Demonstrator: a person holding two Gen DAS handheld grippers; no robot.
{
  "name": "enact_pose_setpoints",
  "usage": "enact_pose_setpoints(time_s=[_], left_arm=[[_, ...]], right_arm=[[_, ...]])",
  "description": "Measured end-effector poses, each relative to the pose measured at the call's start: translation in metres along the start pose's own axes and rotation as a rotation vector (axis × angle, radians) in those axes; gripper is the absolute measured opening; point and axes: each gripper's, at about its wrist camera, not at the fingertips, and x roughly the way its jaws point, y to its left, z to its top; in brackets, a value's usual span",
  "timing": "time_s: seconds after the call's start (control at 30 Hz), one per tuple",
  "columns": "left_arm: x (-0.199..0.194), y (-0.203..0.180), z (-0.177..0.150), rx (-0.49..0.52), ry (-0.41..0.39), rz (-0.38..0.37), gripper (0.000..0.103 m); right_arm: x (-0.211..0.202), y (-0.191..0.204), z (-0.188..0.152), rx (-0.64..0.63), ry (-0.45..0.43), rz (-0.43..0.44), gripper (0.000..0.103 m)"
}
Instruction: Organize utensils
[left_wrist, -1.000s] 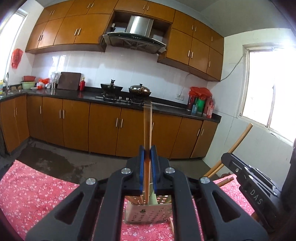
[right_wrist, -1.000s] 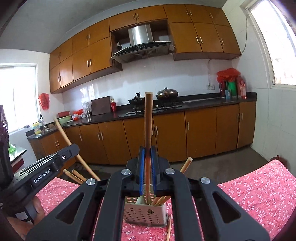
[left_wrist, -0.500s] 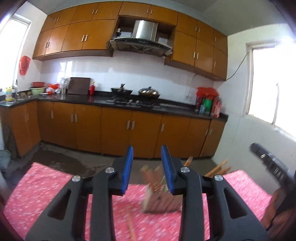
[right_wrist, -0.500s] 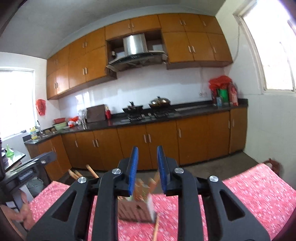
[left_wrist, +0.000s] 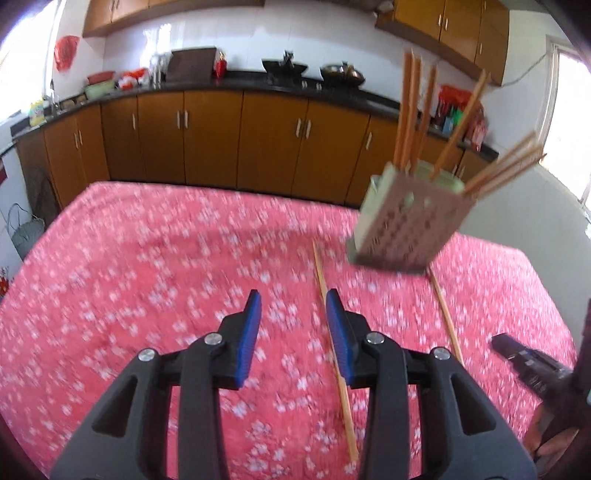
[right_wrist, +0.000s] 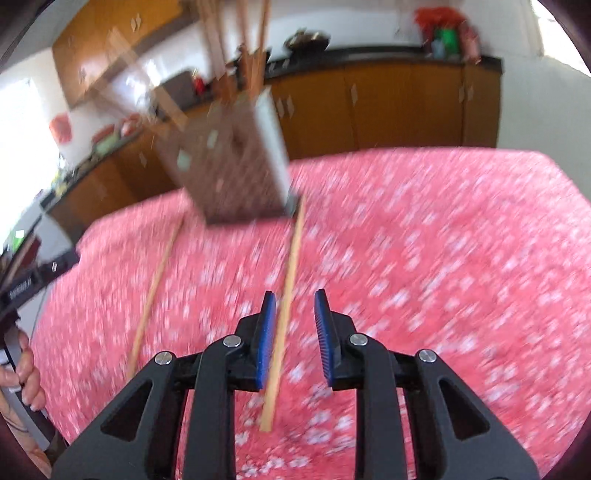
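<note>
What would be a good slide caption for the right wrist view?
Open right claw above a chopstick lying on the pink floral tablecloth, perforated holder beyond.

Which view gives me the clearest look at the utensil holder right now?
The left wrist view: the utensil holder is only mildly blurred, its perforated wall and upright chopsticks readable. In the right wrist view the holder is heavily motion-smeared, a dark box with its top cut off at the frame edge.
</note>
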Motion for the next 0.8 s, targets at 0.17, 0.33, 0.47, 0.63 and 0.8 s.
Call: enact_pose_setpoints(time_s=[0.17,0.33,0.47,0.63,0.8], left_arm=[[0.016,-0.011,-0.015,0.017,0.06,-0.013,0.037],[0.03,-0.022,-0.025,0.025,0.103,-0.034,0.037],[0.04,-0.034,-0.035,0.057,0.135,-0.054,0.037],[0.056,-0.047,-0.045,0.1,0.18,-0.027,0.029],[0.069,-0.045,-0.047,0.125,0.191,0.036,0.01]], right_arm=[[0.029,0.01,-0.014,-0.021,0.082,-0.023,0.022],[0.035,0.0,-0.016,-0.002,0.078,-0.074,0.008],[0.029,-0.028,-0.011,0.09,0.057,-0.129,0.008],[0.028,-0.039,-0.011,0.092,0.053,-0.141,0.008],[0.028,-0.031,-0.011,0.054,0.055,-0.137,0.008]])
